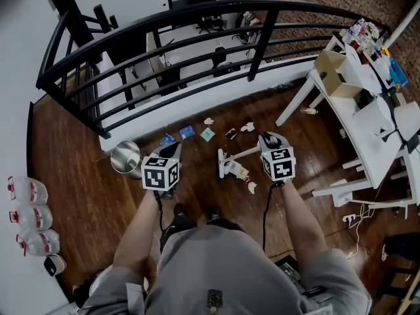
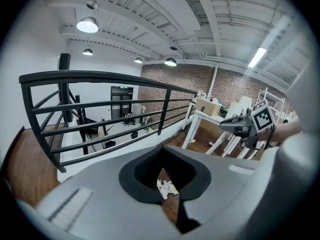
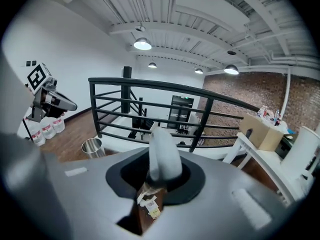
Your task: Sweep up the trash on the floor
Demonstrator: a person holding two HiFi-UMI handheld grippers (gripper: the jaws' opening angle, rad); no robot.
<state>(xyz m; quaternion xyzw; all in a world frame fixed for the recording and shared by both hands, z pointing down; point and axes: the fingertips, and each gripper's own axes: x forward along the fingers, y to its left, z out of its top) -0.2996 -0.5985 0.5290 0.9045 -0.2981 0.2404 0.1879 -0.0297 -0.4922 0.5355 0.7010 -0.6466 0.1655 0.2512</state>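
Right tool (image 3: 159, 184) clamped on white handle (image 3: 163, 154); left tool (image 2: 167, 184) closed, empty.
Scattered trash (image 1: 207, 134) is seen whole only from head view.

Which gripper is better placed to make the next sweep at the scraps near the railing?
Right. The right gripper is clamped on the white handle, whose far end reaches the floor beside the scraps. The left gripper holds nothing, its jaws together.

Black railing (image 1: 262, 44) ahead; water jugs (image 1: 29, 216) left; white table (image 1: 371, 146) right.
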